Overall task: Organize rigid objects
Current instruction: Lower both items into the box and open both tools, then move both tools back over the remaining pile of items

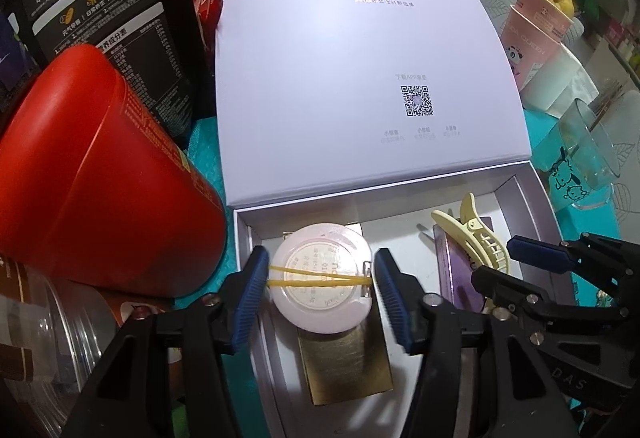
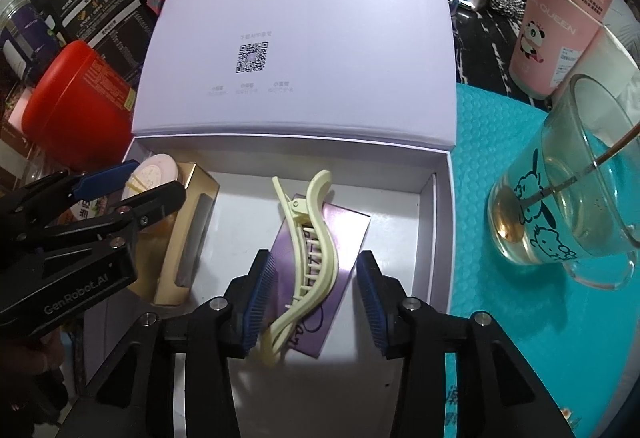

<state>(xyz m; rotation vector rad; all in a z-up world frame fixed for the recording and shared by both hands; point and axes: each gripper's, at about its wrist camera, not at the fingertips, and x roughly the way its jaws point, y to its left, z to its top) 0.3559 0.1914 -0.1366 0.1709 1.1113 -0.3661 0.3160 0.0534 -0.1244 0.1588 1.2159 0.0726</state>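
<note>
The round pink case [image 1: 325, 274], banded with a yellow rubber band, rests on a gold carton [image 1: 347, 366] at the left of the white gift box [image 1: 532, 205]; the yellow hair claw [image 2: 308, 258] lies mid-box on a purple card [image 2: 320, 270]. The left gripper [image 1: 322, 298] and right gripper [image 2: 314, 302] straddle them, spread, pads clear. Placement looks done; withdrawing and perhaps closing the lid seem to remain.

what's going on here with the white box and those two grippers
A person holds two grippers over an open white box. The left gripper straddles a round pink case bound with a yellow rubber band, lying on a gold box; its pads stand just off the case. The right gripper is open around a pale yellow hair clip lying on a purple card. Both items sit inside the box.
</note>
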